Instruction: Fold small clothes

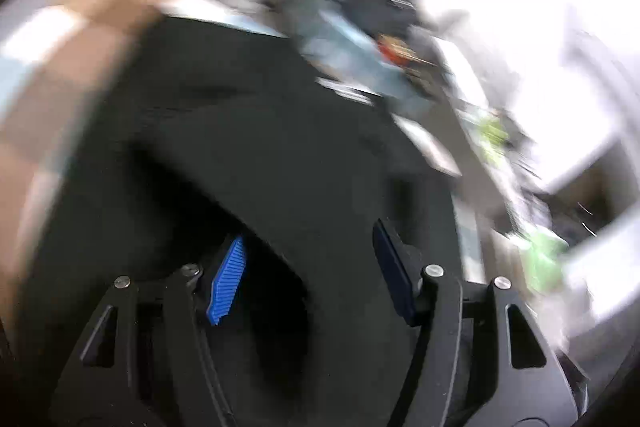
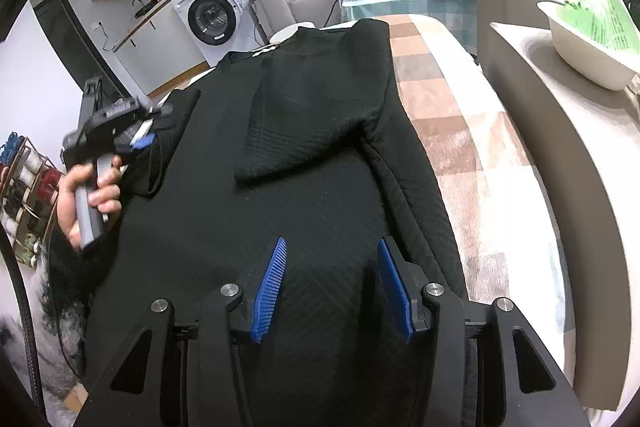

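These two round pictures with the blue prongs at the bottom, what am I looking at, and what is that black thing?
No robot here: a person holds a two-finger gripping tool in each hand, and each tool carries a wide-angle camera looking along its fingers. That is why blue pads stick up at the bottom.

The sharp picture comes from the right tool. It hovers, jaws apart, over a black quilted top spread on a checked cloth, one sleeve already folded across.

At its left edge you see the person's hand working the left tool at the other sleeve; whether it grips I cannot tell.

The blurred picture is that left tool's own view, mostly black fabric.
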### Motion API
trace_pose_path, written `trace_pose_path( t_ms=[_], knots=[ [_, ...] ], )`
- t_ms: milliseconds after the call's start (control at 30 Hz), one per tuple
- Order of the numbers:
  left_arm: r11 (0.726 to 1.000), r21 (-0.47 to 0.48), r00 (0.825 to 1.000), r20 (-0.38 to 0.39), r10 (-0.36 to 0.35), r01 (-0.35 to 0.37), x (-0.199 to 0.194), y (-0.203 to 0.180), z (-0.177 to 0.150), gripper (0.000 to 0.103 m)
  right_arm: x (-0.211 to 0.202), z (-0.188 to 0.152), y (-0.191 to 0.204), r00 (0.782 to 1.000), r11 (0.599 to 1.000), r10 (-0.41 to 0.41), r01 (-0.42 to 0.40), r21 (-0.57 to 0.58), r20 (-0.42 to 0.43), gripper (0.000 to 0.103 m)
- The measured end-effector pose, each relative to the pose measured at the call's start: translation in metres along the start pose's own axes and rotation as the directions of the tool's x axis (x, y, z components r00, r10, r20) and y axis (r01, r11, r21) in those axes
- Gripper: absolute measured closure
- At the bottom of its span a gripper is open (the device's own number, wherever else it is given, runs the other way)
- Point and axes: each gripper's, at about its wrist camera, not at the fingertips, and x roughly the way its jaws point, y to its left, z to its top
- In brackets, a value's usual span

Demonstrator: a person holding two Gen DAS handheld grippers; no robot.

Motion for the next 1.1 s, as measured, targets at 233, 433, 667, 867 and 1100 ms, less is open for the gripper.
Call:
trace_pose_path(
  t_ms=[233,433,667,867,1100],
  knots=[
    [0.992,0.125,0.999,-0.055,0.000,0.007,0.008,-0.028,-0.013,0.043,-0.006,-0.003,-0.010,1.000,0.999,-0.022,0.022,0.027,0.007,0.054],
    [0.991,0.080,0.994,-0.004,0.110,-0.109,-0.029,-0.007,-0.028,0.043,-0.010,-0.007,-0.009,1.000,1.000,-0.014,0.014,0.019,0.013,0.054],
    [0.944,0.120,0.949,0.112,0.294,-0.307,-0.105,0.003,-0.067,0.042,-0.014,-0.015,-0.002,1.000,1.000,-0.003,0.003,-0.012,0.012,0.054],
    [0.907,0.093,0.901,0.194,0.389,-0.412,-0.173,0.016,-0.112,0.019,-0.018,-0.027,0.005,1.000,0.998,-0.005,0.005,-0.064,-0.007,0.046],
    [0.881,0.093,0.872,0.226,0.435,-0.464,-0.228,0.023,-0.176,0.001,-0.035,-0.050,0.013,1.000,0.990,-0.014,0.015,-0.141,0.003,0.029]
  ],
)
